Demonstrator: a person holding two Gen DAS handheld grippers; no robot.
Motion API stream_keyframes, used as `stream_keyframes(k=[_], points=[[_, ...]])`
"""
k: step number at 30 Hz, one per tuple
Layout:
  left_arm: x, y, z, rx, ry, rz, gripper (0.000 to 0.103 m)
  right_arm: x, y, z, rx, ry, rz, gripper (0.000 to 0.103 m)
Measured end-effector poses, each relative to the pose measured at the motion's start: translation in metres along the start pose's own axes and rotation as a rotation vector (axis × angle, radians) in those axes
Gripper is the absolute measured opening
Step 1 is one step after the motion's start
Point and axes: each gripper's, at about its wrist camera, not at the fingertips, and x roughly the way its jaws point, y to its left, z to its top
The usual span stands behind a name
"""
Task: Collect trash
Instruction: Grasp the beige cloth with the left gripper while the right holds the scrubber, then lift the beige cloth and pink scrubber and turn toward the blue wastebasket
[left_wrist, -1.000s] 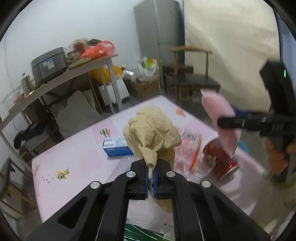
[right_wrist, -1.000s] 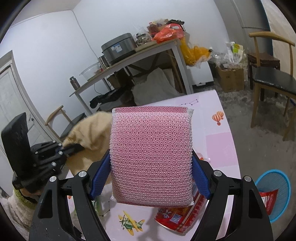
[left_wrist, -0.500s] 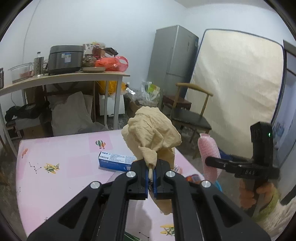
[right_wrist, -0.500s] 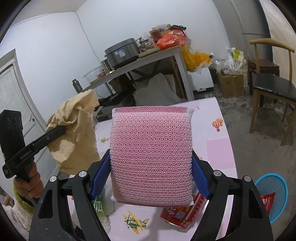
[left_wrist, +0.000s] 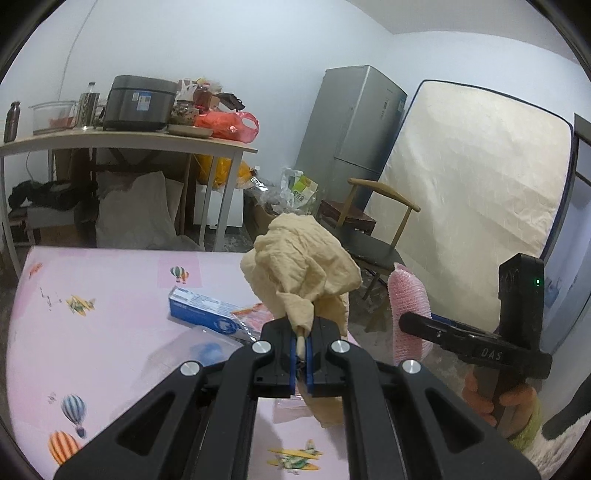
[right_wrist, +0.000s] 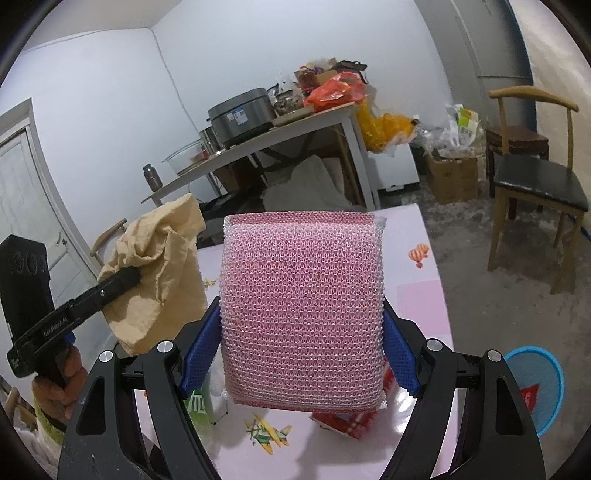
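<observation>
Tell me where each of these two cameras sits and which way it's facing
Left wrist: on the left gripper, looking along its fingers at the beige cloth they pinch; the right gripper and hand show.
Right wrist: on the right gripper, facing the pink sponge it clamps; the left gripper shows.
Shared: cloth, sponge, pink table, chair.

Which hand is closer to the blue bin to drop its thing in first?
Probably the right. The right gripper holds the pink sponge, and the blue bin sits on the floor just to its right. The left gripper holds the tan cloth over the table.
</observation>
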Motion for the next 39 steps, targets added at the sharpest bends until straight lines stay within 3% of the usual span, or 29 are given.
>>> stream_keyframes(k=[7, 15, 24, 39], points=[[0.012, -0.028, -0.015, -0.061, 0.005, -0.014, 0.003, -0.005, -0.011, -0.005, 0.032, 0.061, -0.033, 0.074], [0.026, -0.053, -0.023, -0.071, 0.036, -0.041, 0.003, -0.024, -0.016, -0.012, 0.061, 0.048, -0.093, 0.074], [0.037, -0.063, -0.028, -0.085, 0.059, -0.053, 0.003, -0.029, -0.023, -0.012, 0.075, 0.056, -0.145, 0.074], [0.041, -0.068, -0.031, -0.092, 0.072, -0.060, 0.003, -0.031, -0.025, -0.014, 0.077, 0.060, -0.149, 0.074]])
